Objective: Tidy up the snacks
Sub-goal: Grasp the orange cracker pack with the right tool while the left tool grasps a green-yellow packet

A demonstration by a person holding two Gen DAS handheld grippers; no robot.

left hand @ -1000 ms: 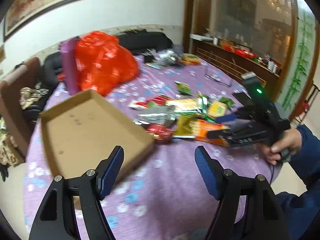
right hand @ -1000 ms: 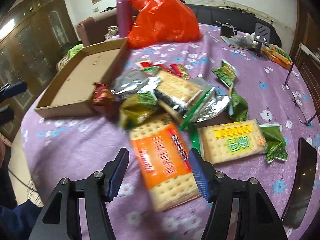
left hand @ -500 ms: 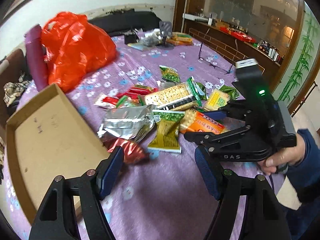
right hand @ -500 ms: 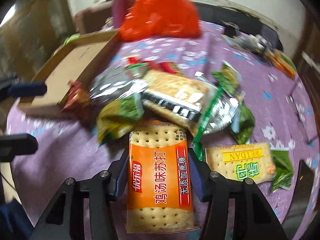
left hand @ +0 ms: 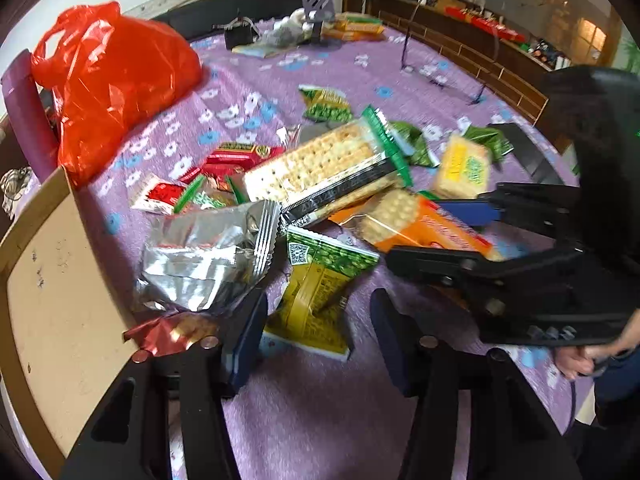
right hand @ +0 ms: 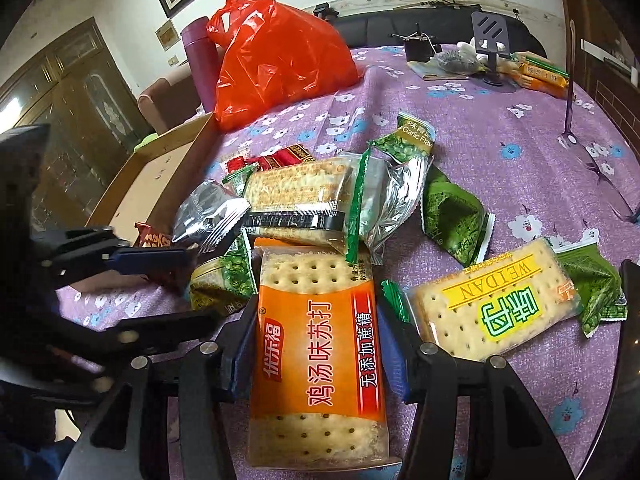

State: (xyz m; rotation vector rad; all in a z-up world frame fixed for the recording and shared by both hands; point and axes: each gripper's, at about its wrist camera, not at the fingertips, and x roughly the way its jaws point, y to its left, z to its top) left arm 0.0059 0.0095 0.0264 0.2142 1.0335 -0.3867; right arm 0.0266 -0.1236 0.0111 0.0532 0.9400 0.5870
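Right wrist view, nearest first: the right tool [right hand: 316, 344] has its two blue pads pressed against the long sides of an orange cracker pack [right hand: 318, 356], pinching it; the pack lies lengthwise between the jaws near the near edge of the table [right hand: 500, 120], which wears a purple flowered cloth. Just right of it lies a yellow-labelled cracker pack [right hand: 496, 304], with a green pea packet [right hand: 596, 284] at its far end. Behind the orange pack the heap goes on: a long cracker pack with a black and green wrapper [right hand: 298, 196], a silver foil packet [right hand: 208, 216], and red sachets [right hand: 280, 158] further back. Toward the far left edge stand a cardboard tray [right hand: 160, 168], an orange plastic bag [right hand: 276, 68] and a purple bottle [right hand: 198, 68].

Left wrist view: the left tool [left hand: 318, 340] has just been narrowing its jaws, yet they stand apart around a yellow-green pea packet [left hand: 316, 296]; the left pad is close against the packet's edge, the right pad is clear of it, so nothing is pinched. A crumpled red wrapper [left hand: 168, 330] sits beside the left finger, touching the tray's rim. At the right, a hand [left hand: 576, 360] in a blue sleeve holds the other tool. Beyond the pile, near the far edge, are a phone stand [left hand: 318, 4] and more boxed snacks [left hand: 356, 28]
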